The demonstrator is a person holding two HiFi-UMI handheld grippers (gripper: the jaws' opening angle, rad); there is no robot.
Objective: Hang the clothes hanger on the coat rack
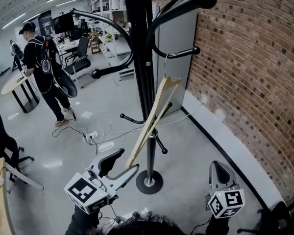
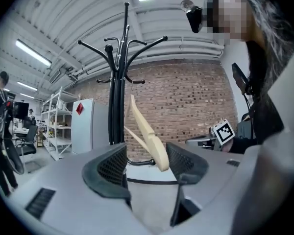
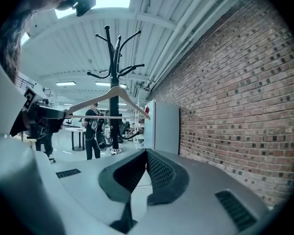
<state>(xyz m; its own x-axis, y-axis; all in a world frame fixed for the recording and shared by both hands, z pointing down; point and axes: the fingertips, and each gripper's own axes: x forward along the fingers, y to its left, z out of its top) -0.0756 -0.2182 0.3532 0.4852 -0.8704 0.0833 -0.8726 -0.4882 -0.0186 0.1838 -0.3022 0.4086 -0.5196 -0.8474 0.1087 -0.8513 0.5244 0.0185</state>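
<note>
Head cam looks steeply down from above; both gripper cams low, angled up; all share coat rack (image 1: pixel 139 58)

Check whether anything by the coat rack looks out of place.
Nothing much. The hanger hangs roughly level from the coat rack, one end between the left gripper's open jaws. Loose cables trail over the floor near its base.

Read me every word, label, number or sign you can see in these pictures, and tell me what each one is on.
No text here can be read.
Red diamond label on the pale cabinet: too small to read.
Left marker cube and right marker cube: black-and-white square patterns only, no letters or numbers.
</note>
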